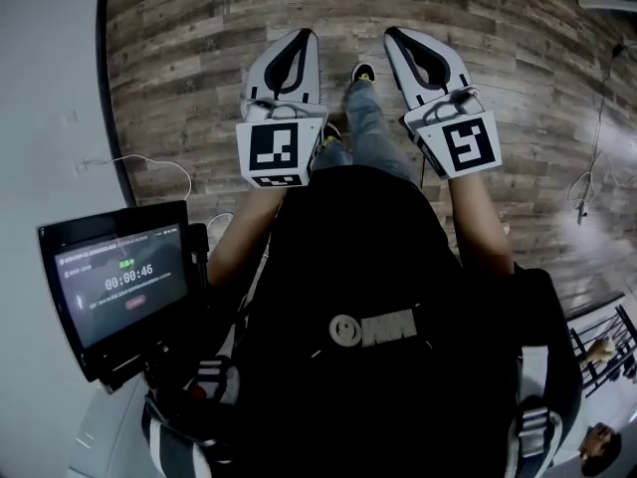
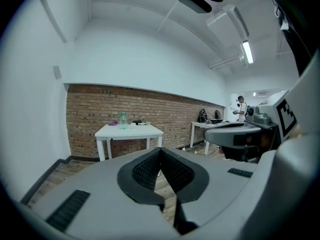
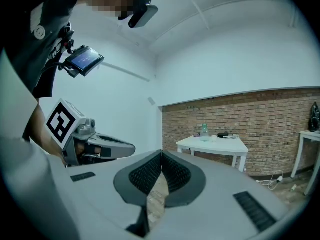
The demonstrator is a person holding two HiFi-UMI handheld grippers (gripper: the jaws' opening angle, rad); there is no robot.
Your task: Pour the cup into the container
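Far off against a brick wall stands a white table (image 2: 129, 131) with a green bottle (image 2: 123, 120) and a few small items too small to tell apart; I cannot make out a cup or container. In the right gripper view the same table (image 3: 212, 144) and bottle (image 3: 204, 132) appear. My left gripper (image 2: 160, 149) is shut and empty, its tips touching. My right gripper (image 3: 161, 153) is also shut with nothing in it. In the head view both grippers, left (image 1: 304, 33) and right (image 1: 391, 31), point forward side by side above the wooden floor, far from the table.
A recording monitor (image 1: 119, 277) is mounted at my left. A white wall runs along the left. A second table (image 2: 210, 126) with a dark bag stands further right, with a person (image 2: 240, 106) beyond it. Cables (image 1: 587, 192) lie on the floor at right.
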